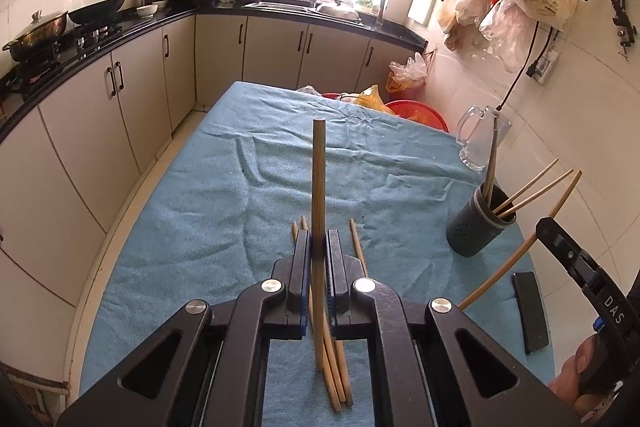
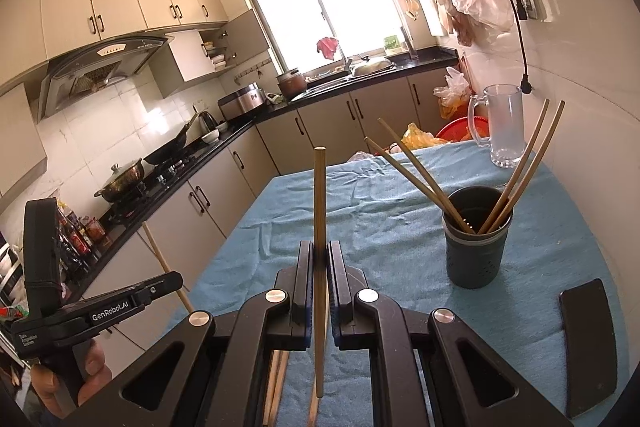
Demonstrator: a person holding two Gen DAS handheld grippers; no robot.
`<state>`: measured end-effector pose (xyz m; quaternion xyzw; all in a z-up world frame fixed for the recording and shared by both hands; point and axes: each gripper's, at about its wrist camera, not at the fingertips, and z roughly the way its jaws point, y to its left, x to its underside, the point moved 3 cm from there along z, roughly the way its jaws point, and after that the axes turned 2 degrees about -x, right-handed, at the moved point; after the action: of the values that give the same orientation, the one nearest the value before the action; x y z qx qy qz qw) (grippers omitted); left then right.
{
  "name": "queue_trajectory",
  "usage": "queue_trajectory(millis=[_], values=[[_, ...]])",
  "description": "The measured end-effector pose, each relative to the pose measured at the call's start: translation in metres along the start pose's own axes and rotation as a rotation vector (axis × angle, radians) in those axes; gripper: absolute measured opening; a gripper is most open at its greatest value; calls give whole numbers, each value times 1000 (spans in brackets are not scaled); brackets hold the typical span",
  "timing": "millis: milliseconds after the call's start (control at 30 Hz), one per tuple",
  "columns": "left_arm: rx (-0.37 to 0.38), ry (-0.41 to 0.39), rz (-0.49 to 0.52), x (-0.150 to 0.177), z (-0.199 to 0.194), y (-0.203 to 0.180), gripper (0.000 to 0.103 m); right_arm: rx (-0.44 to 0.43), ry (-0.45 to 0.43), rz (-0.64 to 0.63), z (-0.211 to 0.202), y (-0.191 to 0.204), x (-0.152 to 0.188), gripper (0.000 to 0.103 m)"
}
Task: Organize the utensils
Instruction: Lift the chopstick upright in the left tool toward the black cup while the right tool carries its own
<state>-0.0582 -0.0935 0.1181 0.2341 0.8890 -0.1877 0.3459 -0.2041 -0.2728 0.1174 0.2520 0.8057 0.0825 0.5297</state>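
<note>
Standing at four o'clock on the blue cloth (image 1: 224, 195), the dark holder (image 2: 476, 239) contains four chopsticks (image 2: 528, 163) fanned outward; a glass mug (image 2: 502, 123) beyond looks empty. Each claw, left gripper (image 1: 319, 247) and right gripper (image 2: 319, 259), is clenched on one upright chopstick (image 1: 319, 171). Loose chopsticks (image 1: 336, 371) lie at six o'clock.

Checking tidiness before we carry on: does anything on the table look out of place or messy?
Yes. Several loose chopsticks lie bunched on the blue cloth instead of standing in the dark holder. A black phone-like slab beside the holder is no utensil. Nothing looks spilled.
</note>
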Motion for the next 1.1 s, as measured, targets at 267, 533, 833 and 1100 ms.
queue_trajectory(millis=[267, 533, 833, 1100], values=[[7, -14, 12, -4, -4, -8, 6, 1, -6, 9, -3, -4, -1, 7], [17, -34, 42, -10, -12, -21, 6, 5, -17, 19, -7, -7, -5, 7], [30, -38, 71, -10, -16, -35, 6, 12, -36, 34, -16, -13, -8, 7], [39, -38, 94, -12, -18, -47, 6, 18, -55, 64, -25, -24, -11, 7]])
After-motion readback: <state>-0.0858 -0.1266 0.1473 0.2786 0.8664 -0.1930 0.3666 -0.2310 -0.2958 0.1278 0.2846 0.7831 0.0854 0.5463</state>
